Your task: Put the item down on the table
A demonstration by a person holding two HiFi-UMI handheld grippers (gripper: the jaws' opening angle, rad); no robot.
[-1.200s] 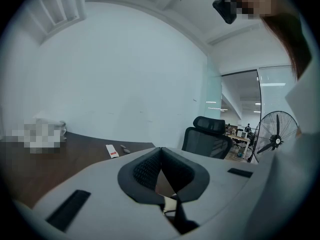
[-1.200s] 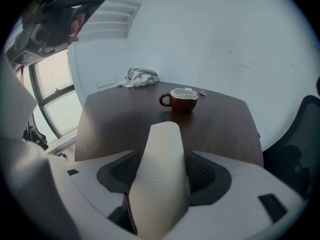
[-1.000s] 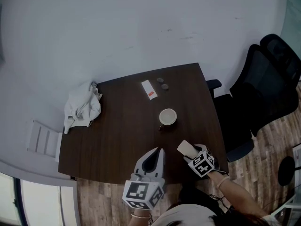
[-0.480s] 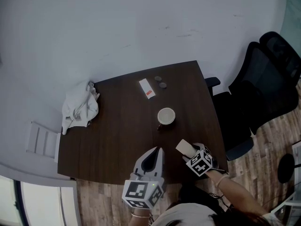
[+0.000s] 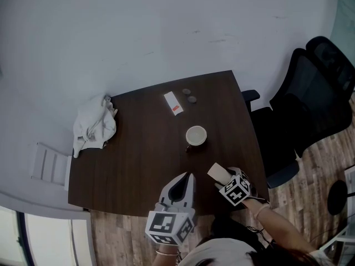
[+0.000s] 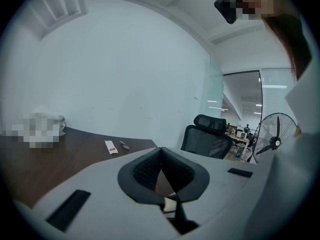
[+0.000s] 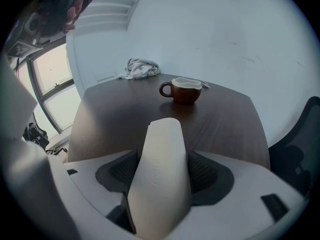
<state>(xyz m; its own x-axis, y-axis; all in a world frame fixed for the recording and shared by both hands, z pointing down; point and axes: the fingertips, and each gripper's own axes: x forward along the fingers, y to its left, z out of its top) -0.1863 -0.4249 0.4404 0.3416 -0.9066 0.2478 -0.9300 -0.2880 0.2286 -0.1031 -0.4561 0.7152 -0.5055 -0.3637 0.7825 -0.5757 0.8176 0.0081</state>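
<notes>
A cream oblong item [image 7: 161,169] lies between the jaws of my right gripper [image 7: 163,157], tip pointing forward over the dark table [image 7: 115,119]. The jaws are opening, but both pads still touch its sides. In the head view this gripper [image 5: 223,179] and the item [image 5: 217,172] are low over the table's near right corner [image 5: 244,165]. My left gripper [image 5: 188,177] hovers at the near edge, just left of the right one. Its jaws are shut and hold nothing, and their pads meet in the left gripper view [image 6: 160,151].
A brown cup [image 5: 196,136] with a white inside stands just beyond the right gripper. A white packet [image 5: 173,103] and two small dark discs [image 5: 189,96] lie near the far edge. A crumpled white cloth [image 5: 94,125] sits at the left corner. A black office chair [image 5: 310,104] stands right of the table.
The head view has shifted slightly. Both grippers stay where they were, and the cream item is still between the right jaws.
</notes>
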